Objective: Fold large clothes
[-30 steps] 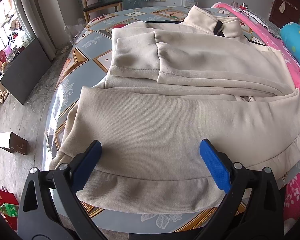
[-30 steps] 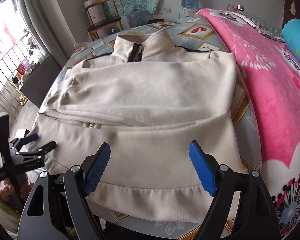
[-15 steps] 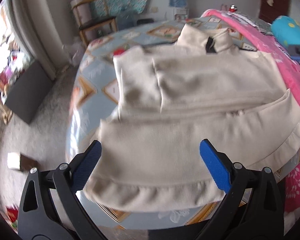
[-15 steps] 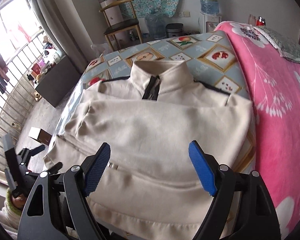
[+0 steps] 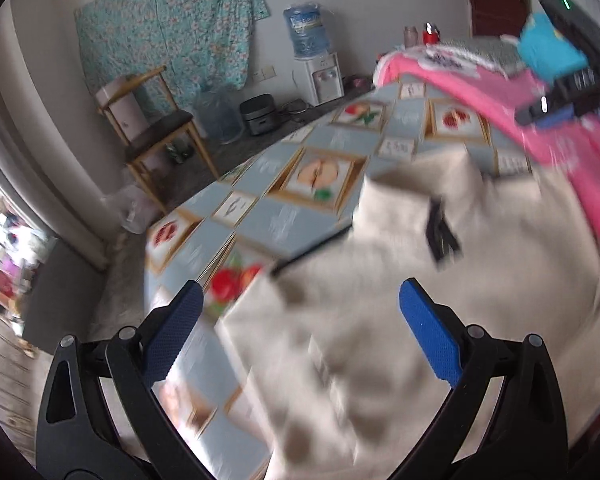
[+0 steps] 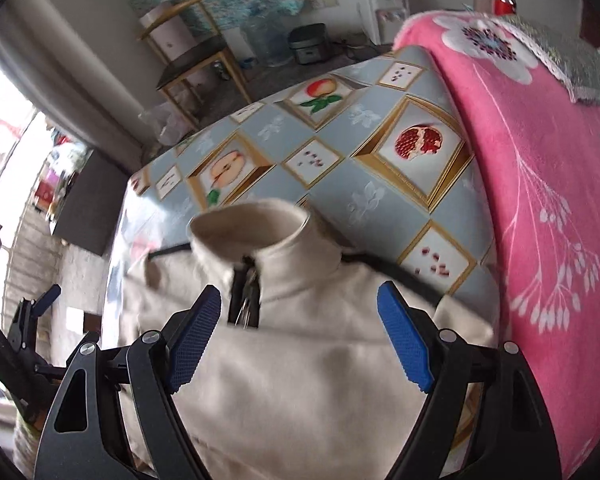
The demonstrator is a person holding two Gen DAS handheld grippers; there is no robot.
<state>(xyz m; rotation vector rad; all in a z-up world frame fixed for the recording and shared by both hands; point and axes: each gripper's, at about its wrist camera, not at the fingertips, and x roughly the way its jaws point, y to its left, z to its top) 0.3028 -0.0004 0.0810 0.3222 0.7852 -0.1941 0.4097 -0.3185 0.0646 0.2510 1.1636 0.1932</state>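
Left wrist view showed the left gripper [image 5: 300, 328] with its two blue fingers [image 5: 172, 332] spread wide and nothing between them. Under it lay the cream jacket [image 5: 420, 340], but this picture was blurry, so the folds were hard to make out. The jacket rested on the table [image 5: 300, 208], which wore a cloth with fruit pictures. A pink blanket [image 5: 500, 100] lay along the table's far right side.

In the right wrist view the right gripper [image 6: 300, 336] was spread wide too, and it pinched nothing. It hung over the top part of the jacket [image 6: 300, 380], just below the collar [image 6: 260, 236] and the dark zipper [image 6: 246, 300]. The left gripper [image 6: 32, 320] showed far off at the left edge. The blanket [image 6: 540, 180] touched the jacket's right side.

The jacket looked partly folded, with the collar end lying flat on the table [image 6: 380, 168]. It seemed that the next job was to grab the cloth for another fold.

To do it well, each gripper should go down to an edge of the jacket, one on each side. Each should bite all the layers together, not only the top one. Both should lift at the same time and at the same height, so the fold comes out straight. The right one should keep clear of the zipper pull and the blanket, which could get caught.
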